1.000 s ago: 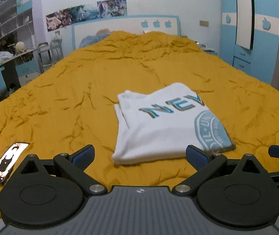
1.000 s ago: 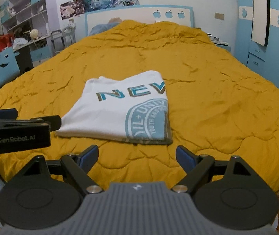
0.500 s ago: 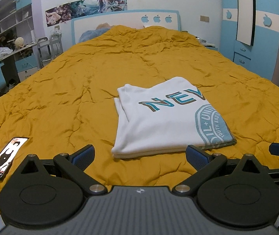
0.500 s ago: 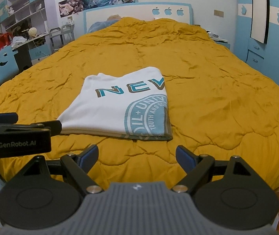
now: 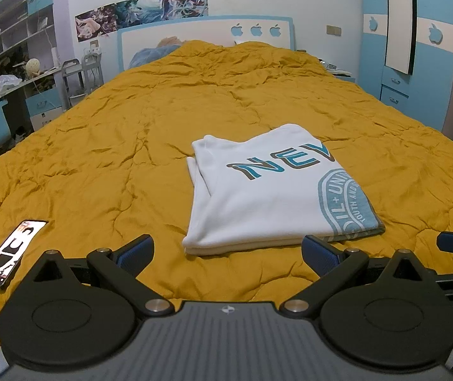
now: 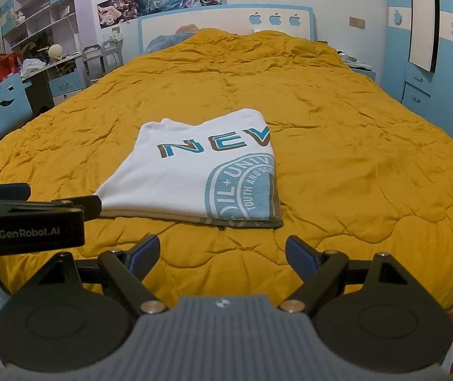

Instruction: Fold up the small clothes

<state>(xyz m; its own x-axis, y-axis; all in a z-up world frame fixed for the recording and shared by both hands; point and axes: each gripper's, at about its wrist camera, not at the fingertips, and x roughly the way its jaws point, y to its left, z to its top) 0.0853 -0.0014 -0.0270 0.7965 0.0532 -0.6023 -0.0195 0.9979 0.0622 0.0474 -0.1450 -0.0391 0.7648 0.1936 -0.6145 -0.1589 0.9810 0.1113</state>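
Now both tongs (image 5: 228, 254) (image 6: 222, 254) gape, shirt (image 5: 270, 197) folded on bed (image 5: 99, 158).

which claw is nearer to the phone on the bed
Left. The left claw hovers just right of the phone, near the shirt's front edge. The right claw sits farther right, beyond the left one.

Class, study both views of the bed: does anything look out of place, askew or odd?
One item: a phone, screen lit, lies on the orange quilt near its left edge, apart from the folded white T-shirt. The shirt lies slightly askew, its layers not quite aligned at the left edge.
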